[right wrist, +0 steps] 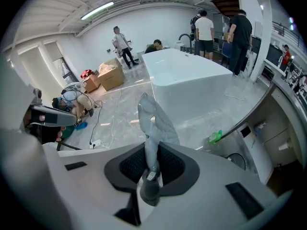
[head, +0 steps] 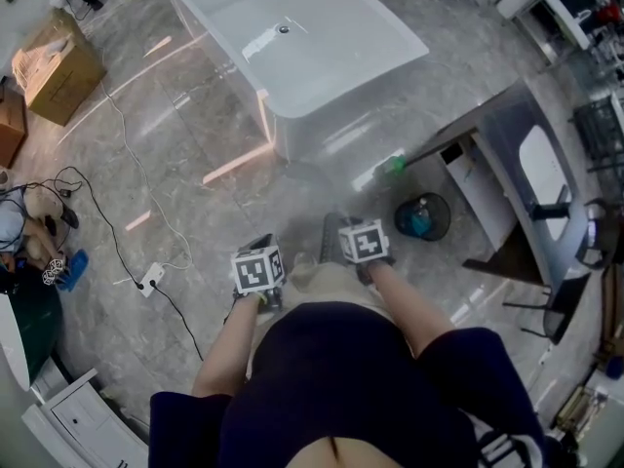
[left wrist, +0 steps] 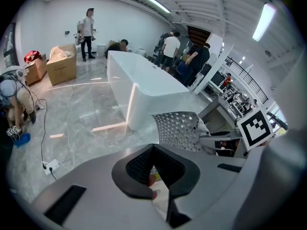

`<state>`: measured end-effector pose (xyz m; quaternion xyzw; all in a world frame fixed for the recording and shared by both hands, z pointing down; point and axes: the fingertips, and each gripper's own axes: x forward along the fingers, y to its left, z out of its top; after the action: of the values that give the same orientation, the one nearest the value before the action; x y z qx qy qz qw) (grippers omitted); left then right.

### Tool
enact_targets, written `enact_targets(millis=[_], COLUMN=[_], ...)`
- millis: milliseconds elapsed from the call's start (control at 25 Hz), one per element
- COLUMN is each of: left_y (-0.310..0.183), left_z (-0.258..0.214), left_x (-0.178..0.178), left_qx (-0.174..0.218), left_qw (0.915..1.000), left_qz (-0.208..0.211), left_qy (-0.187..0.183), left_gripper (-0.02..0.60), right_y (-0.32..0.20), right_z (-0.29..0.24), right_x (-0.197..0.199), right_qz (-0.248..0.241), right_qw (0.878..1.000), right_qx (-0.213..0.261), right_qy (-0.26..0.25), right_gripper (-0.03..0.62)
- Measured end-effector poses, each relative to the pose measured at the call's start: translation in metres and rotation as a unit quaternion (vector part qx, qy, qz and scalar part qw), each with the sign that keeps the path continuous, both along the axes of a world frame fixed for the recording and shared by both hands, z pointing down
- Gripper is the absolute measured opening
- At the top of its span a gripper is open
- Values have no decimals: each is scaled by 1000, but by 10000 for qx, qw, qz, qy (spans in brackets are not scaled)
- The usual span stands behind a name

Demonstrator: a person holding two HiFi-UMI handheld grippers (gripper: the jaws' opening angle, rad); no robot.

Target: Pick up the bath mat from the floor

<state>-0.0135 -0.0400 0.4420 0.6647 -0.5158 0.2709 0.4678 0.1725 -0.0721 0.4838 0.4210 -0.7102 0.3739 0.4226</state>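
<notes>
Well, beside the big white bathtub (head: 322, 57), the perforated grey bath mat (right wrist: 156, 121) is hanging clear of the marble floor (head: 185, 154), close against the person's body. The right gripper (right wrist: 152, 164) is pinching one bunched edge firmly in its jaws. The left gripper (left wrist: 156, 169) is looking clenched on a pale edge too, seemingly the same mat. To my eye, both should be lifting evenly, staying apart so the mat is hanging flat and not slipping.

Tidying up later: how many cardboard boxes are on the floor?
2. A large open cardboard box stands left of the bathtub in the head view; a second box sits beside it at the left edge. Others may be hidden.
</notes>
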Motion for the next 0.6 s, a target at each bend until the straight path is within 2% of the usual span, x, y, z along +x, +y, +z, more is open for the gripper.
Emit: enact_targets(millis=[160,280,600], left_y=[-4,-5,-7], left_z=[-7,-7,-10], left_x=[1,0,1], left_qx=[95,113,172], left_qw=[9999,9999,9997], left_qz=[34,2,-144], left_qy=[4,-19,8], left_gripper=[-6,-6,-6], right_y=[-4,-3,-9], right_z=[-14,-20,-32], right_x=[3,3,15], right_qz=[-19,21,121], right_qw=[9996,9996,9989], right_qx=[267,258,445], right_qy=[16,-131,-110], right_gripper=[60,60,60])
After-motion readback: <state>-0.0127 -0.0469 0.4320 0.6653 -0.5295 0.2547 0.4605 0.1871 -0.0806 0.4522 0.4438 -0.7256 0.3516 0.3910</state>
